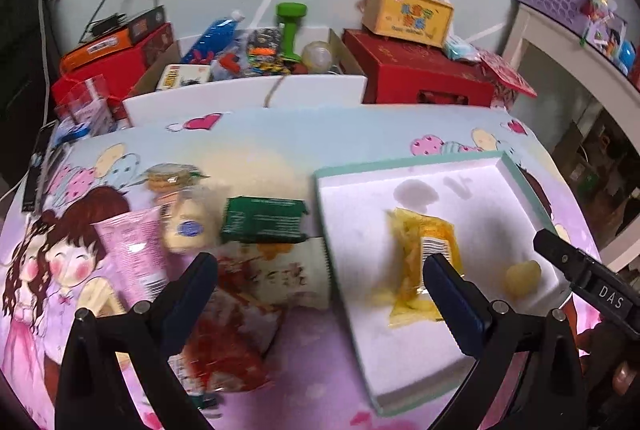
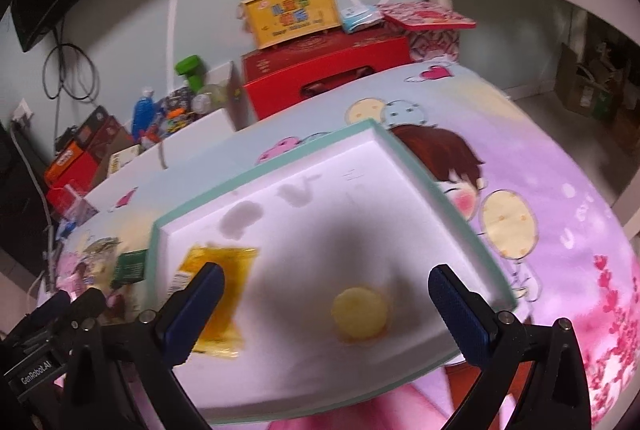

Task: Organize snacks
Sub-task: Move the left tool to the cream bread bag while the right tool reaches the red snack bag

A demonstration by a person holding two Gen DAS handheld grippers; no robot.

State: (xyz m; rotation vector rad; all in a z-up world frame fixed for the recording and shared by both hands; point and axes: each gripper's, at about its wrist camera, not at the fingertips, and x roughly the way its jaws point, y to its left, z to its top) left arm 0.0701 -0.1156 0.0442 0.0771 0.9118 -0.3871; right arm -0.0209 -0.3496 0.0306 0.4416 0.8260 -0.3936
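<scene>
A white box with a mint-green rim [image 1: 404,162] [image 2: 256,170] lies on a cartoon-print cloth. Inside it rest a yellow snack packet [image 1: 420,262] [image 2: 224,270] and a small round yellow snack [image 1: 523,277] [image 2: 360,314]. Left of the box lie a green packet [image 1: 262,220], a pink packet [image 1: 134,250], a cream pouch [image 1: 186,226], a white-and-orange bag [image 1: 276,274] and a red-printed bag [image 1: 228,342]. My left gripper [image 1: 320,294] hangs open over the box's left edge, holding nothing. My right gripper [image 2: 326,304] stands open above the round snack, empty.
Behind the cloth stands an open carton of toys [image 1: 256,54], red boxes [image 1: 420,70] and a yellow carry box [image 1: 408,14]. A white shelf unit [image 1: 560,78] is at the right. The right gripper's body [image 1: 588,278] shows at the left wrist view's right edge.
</scene>
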